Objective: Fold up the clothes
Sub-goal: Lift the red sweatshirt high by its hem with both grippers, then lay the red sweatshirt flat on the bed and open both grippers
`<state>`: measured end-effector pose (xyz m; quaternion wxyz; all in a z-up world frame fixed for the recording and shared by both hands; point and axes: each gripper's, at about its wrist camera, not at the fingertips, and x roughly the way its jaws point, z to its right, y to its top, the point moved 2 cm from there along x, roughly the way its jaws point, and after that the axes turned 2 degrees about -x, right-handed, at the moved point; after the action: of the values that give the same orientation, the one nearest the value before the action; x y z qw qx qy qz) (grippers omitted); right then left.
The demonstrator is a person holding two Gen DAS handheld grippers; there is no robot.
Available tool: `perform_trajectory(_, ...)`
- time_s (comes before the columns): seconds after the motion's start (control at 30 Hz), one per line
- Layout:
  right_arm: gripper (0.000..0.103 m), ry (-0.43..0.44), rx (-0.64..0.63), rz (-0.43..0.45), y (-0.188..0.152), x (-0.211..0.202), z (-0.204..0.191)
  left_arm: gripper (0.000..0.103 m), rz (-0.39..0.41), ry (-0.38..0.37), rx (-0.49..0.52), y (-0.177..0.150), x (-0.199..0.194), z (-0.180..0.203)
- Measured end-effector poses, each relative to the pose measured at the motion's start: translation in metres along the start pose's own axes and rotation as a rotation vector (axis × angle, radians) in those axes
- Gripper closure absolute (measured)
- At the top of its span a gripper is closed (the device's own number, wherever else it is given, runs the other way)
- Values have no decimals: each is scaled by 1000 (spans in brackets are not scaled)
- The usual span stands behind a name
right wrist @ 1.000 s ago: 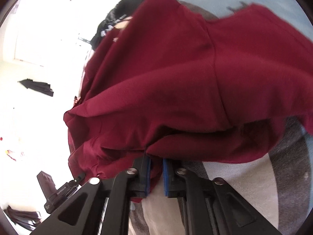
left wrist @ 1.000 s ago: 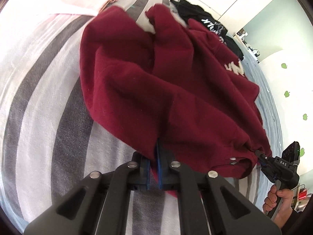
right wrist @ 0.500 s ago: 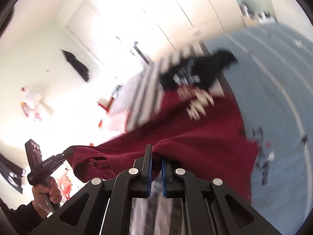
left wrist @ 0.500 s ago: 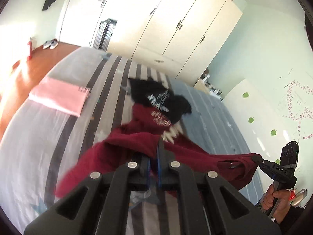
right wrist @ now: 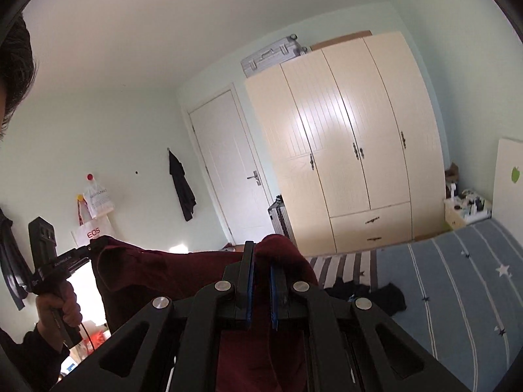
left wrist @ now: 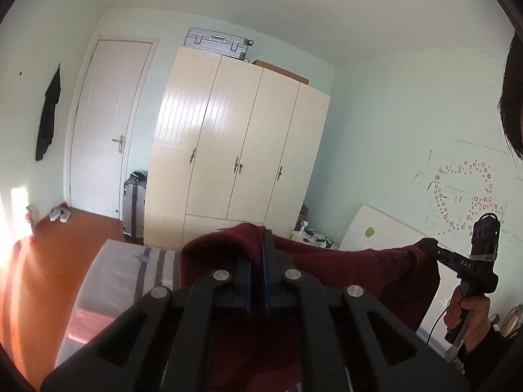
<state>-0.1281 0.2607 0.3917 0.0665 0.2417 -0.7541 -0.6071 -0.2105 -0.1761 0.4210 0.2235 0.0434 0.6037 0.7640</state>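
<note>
A dark red sweatshirt (left wrist: pixel 343 261) hangs stretched between both grippers, high above the bed. My left gripper (left wrist: pixel 256 254) is shut on one corner of its edge, the cloth bunched over the fingertips. My right gripper (right wrist: pixel 261 261) is shut on the other corner of the sweatshirt (right wrist: pixel 157 274). Each wrist view shows the other gripper at the far end of the taut edge: the right one (left wrist: pixel 428 245) held in a hand, and the left one (right wrist: pixel 94 245) likewise. The lower part of the garment drops out of sight below the fingers.
The bed (right wrist: pixel 457 271) lies below, blue and grey-striped, with a black garment (right wrist: pixel 376 294) on it and a pink one (left wrist: pixel 91 320) near its left side. A cream wardrobe (left wrist: pixel 235 153), a white door (left wrist: pixel 104 137) and a suitcase (left wrist: pixel 134 205) stand beyond.
Both grippers have risen steeply and tilted up toward level, lifting the sweatshirt off the bed. The views now face the wardrobe instead of the bedspread. The grips are unchanged.
</note>
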Motion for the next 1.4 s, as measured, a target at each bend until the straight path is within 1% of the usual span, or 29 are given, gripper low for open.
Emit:
perform_trajectory(0.1, 96, -20, -27, -4, 8, 12, 1, 100, -32, 34, 18, 4, 23, -4)
perform_trajectory(0.17, 96, -26, -23, -26, 5, 32, 7, 100, -62, 52, 12, -2, 51, -15)
perform_trajectory(0.23, 96, -36, -22, -55, -4, 62, 18, 100, -100, 75, 0, -14, 85, -32)
perform_trajectory(0.3, 96, -49, -30, -93, -22, 103, 33, 100, -141, 100, -13, -29, 121, -52)
perform_trajectory(0.4, 97, -77, -1, -168, -47, 170, 65, 100, -219, 144, -44, -58, 191, -87)
perform_trajectory(0.47, 97, -99, 13, -208, -60, 217, 88, 100, -248, 181, -34, -70, 237, -104)
perform_trajectory(0.57, 97, -155, 31, -264, -71, 290, 130, 100, -271, 226, -34, -70, 303, -123)
perform_trajectory(0.6, 97, -176, 27, -276, -70, 312, 141, 100, -279, 241, -34, -69, 325, -129)
perform_trajectory(0.63, 97, -191, 30, -271, -60, 325, 147, 100, -280, 252, -36, -65, 341, -133)
perform_trajectory(0.67, 97, -203, 38, -257, -46, 334, 152, 100, -257, 252, -37, -50, 344, -129)
perform_trajectory(0.7, 97, -214, 46, -243, -31, 343, 156, 100, -219, 250, -28, -31, 341, -122)
perform_trajectory(0.73, 97, -219, 31, -206, -8, 344, 153, 100, -178, 248, -14, -11, 336, -113)
perform_trajectory(0.8, 97, -219, -45, -108, 39, 328, 137, 100, -101, 232, 40, 24, 318, -94)
perform_trajectory(0.83, 97, -220, -81, -68, 63, 316, 127, 100, -79, 218, 55, 36, 306, -85)
perform_trajectory(0.87, 97, -216, -100, -37, 79, 305, 120, 100, -61, 206, 71, 44, 294, -77)
perform_trajectory(0.9, 97, -208, -110, -12, 88, 294, 115, 100, -50, 196, 86, 45, 284, -72)
perform_trajectory(0.93, 97, -202, -122, 0, 89, 284, 111, 100, -46, 186, 97, 42, 274, -68)
perform_trajectory(1.0, 97, -194, -149, 12, 83, 265, 102, 100, -64, 170, 98, 17, 254, -65)
perform_trajectory(1.03, 96, -188, -155, 3, 69, 257, 101, 100, -81, 164, 91, 1, 244, -66)
perform_trajectory(1.07, 96, -181, -156, -15, 51, 248, 101, 100, -113, 163, 71, -24, 237, -70)
perform_trajectory(1.1, 96, -177, -158, -45, 28, 242, 102, 100, -145, 164, 50, -51, 229, -74)
perform_trajectory(1.13, 96, -175, -147, -87, -5, 236, 106, 100, -178, 171, 31, -84, 221, -78)
perform_trajectory(1.2, 96, -181, -123, -185, -79, 223, 114, 100, -247, 185, -6, -152, 204, -87)
perform_trajectory(1.23, 97, -194, -124, -242, -121, 217, 116, 100, -297, 198, -24, -192, 198, -92)
perform_trajectory(1.33, 96, -213, -12, -426, -251, 201, 135, 100, -466, 248, -112, -314, 184, -111)
perform_trajectory(1.4, 96, -228, 68, -537, -336, 192, 149, 100, -570, 297, -169, -396, 173, -126)
